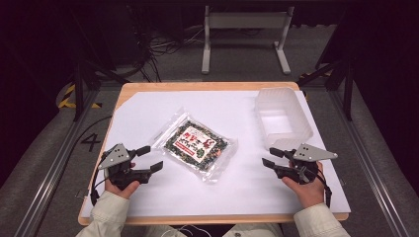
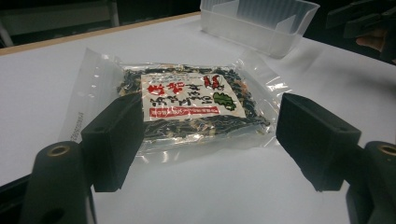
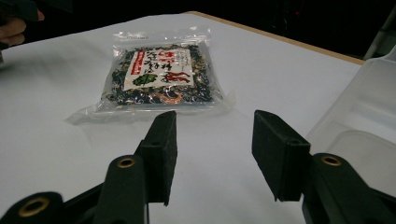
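Clear plastic packet (image 1: 196, 144) of dark dried flakes, white label with red and green print, lies flat mid-desk between left gripper (image 1: 149, 159) and right gripper (image 1: 271, 158); both jaws gape, holding nothing.

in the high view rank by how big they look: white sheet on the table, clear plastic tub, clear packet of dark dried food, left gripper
1. White sheet, by far the largest.
2. Clear packet of dark dried food and clear plastic tub: too alike to rank.
3. Left gripper, smallest, though nearest the camera.
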The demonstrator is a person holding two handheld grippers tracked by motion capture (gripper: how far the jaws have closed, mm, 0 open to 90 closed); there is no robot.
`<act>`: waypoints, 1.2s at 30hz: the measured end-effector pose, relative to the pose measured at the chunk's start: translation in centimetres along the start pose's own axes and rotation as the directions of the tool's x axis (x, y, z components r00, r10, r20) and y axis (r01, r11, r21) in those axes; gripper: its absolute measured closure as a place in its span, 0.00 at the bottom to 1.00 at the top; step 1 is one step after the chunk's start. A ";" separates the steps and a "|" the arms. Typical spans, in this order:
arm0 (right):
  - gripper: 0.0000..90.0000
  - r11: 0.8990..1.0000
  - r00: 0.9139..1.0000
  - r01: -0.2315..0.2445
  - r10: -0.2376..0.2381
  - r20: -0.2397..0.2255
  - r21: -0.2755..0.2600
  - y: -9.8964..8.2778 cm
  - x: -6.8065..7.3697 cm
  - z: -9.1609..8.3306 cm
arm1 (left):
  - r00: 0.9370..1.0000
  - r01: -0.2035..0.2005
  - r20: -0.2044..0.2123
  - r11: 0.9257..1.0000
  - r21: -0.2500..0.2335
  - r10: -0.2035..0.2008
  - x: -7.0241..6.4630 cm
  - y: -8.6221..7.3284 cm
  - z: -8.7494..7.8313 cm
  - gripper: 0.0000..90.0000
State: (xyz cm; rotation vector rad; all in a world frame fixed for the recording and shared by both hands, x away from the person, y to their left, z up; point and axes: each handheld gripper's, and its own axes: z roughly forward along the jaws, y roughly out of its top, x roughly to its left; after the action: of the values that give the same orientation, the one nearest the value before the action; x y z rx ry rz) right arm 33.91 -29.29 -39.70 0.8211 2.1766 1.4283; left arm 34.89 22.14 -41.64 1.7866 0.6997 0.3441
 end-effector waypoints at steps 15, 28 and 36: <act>0.55 1.000 1.000 0.014 -0.014 0.011 0.008 0.5 -0.4 -0.5 | 0.996 0.062 -0.057 0.998 -0.002 -0.062 0.7 2.1 0.5 0.20; 0.56 0.999 0.999 0.026 -0.026 0.020 0.025 0.5 -0.3 -0.4 | 0.993 0.073 -0.096 0.997 -0.023 -0.075 2.5 4.6 2.0 0.18; 0.56 0.999 1.000 0.026 -0.026 0.013 0.038 0.4 -0.2 -0.2 | 0.988 0.112 -0.103 0.993 -0.034 -0.115 3.9 5.2 2.6 0.17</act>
State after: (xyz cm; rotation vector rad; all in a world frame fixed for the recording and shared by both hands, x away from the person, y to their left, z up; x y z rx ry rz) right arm 34.05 -29.43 -39.25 0.8102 2.2023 1.3689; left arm 40.87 21.58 -38.02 1.7032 0.8637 0.3709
